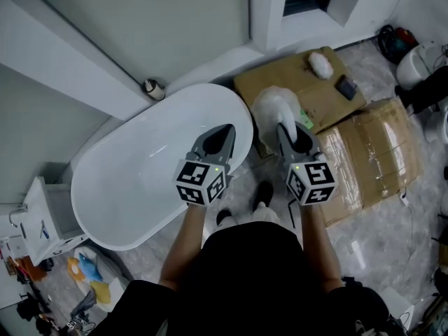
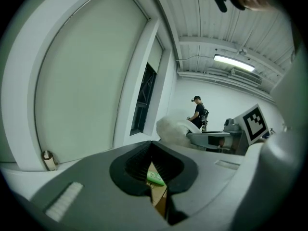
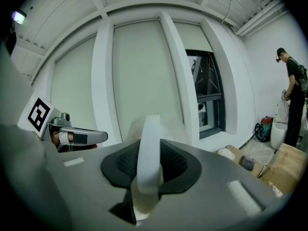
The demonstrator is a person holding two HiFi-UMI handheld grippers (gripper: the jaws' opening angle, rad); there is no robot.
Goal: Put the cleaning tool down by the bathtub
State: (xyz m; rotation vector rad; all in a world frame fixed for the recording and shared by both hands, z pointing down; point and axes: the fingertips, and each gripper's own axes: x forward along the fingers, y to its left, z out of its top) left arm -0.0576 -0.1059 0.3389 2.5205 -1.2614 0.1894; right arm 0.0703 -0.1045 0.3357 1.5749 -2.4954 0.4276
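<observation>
Jaws of the right gripper [image 3: 150,154] are pinched on the flat white handle of the cleaning tool [image 1: 273,108], which stands upright between the pads. In the head view the tool's fluffy white head sticks out past the tips toward eleven o'clock, held up off the floor. The left gripper [image 2: 152,161] has its jaws pressed together with nothing in them; only a thin slit shows the floor beyond. It sits at nine o'clock of the right gripper, near it, with its tips over the right end of the white bathtub [image 1: 133,187]. The tool's head lies at three o'clock of that tub end, just beside the rim. Flattened cardboard [image 1: 374,156] covers the floor from twelve to three o'clock of the right gripper. A second fluffy white pad [image 1: 320,63] rests on it at one o'clock.
</observation>
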